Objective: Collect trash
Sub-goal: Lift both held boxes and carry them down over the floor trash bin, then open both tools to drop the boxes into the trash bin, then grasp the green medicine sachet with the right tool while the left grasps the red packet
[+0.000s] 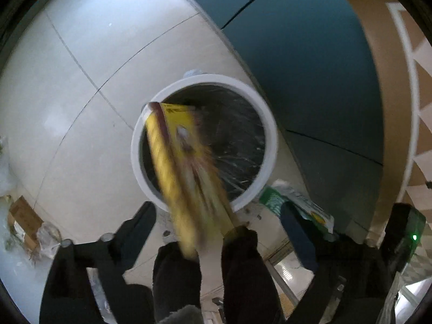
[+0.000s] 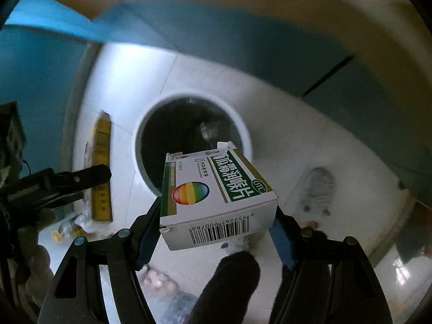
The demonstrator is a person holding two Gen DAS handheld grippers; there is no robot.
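Left tool (image 1: 218, 216) stands wide open over the white bin (image 1: 270, 124) on the tiled floor (image 1: 81, 108); a long yellow box (image 1: 186, 167), free of its pads, points lengthwise into the bin's mouth. Right tool (image 2: 218, 218) clamps a green-and-white medicine box (image 2: 216, 189), long side across its jaws, near the rim, seemingly next to drop

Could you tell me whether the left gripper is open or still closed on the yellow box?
Open. The left gripper has its fingers spread wide, and the blurred yellow box hangs between them, touching neither, over the white bin.
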